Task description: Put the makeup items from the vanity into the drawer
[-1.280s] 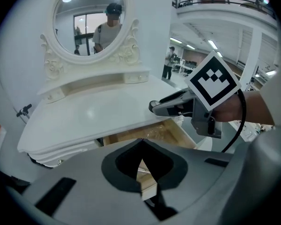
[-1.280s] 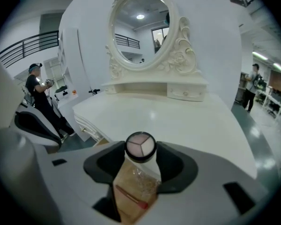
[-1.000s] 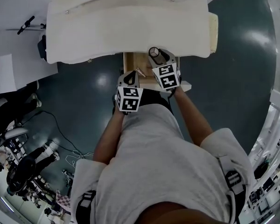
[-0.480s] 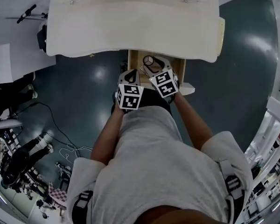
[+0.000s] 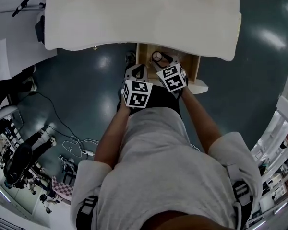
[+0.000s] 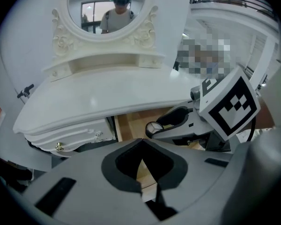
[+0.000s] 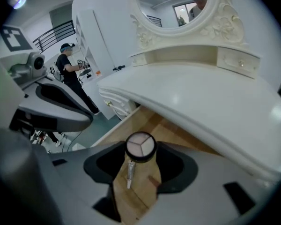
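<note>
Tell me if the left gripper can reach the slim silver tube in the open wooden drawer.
Probably yes: the wooden drawer stands open ahead of the left gripper, though the right gripper hangs above the slim silver tube.

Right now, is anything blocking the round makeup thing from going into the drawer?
Nothing visible does. The right tool holds the round compact over the open drawer. A small tube lies on the drawer's wooden floor underneath.
</note>
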The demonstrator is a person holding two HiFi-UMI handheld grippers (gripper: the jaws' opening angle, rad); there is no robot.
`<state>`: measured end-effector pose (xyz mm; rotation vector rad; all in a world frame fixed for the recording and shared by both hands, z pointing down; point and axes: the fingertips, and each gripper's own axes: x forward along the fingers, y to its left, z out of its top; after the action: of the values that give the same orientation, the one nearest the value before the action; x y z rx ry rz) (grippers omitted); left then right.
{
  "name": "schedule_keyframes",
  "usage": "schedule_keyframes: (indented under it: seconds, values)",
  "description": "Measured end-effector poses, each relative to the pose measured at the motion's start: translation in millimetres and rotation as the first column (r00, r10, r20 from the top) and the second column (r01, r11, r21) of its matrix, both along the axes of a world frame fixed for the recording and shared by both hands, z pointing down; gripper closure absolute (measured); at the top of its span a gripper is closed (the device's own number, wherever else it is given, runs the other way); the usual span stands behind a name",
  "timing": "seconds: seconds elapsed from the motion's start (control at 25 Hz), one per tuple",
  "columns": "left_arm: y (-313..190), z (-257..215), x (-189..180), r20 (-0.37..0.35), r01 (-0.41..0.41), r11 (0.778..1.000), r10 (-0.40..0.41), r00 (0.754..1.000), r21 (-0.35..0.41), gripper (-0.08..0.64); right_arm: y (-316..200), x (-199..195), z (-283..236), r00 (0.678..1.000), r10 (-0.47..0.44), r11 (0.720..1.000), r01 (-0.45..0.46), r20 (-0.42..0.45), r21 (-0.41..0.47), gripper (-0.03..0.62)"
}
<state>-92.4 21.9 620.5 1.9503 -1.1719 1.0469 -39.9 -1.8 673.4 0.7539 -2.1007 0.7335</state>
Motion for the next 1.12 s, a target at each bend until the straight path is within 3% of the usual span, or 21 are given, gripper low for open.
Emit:
schedule_keyframes:
  seconds: [0.68, 1.12]
  values:
    - [-5, 20, -13, -0.014, 0.050, 0.998, -0.051, 0.999, -0.041, 0.554, 0, -4, 58, 0.997, -0.029, 0.995, 0.022, -0.077, -0.097, 0.371]
    - [-5, 25, -17, -0.015, 0.034, 0.998, -0.035, 0.999, -0.053, 0.554, -1, -4, 83, 0.992, -0.037, 0.991, 0.020, -0.120, -0.135, 0.371]
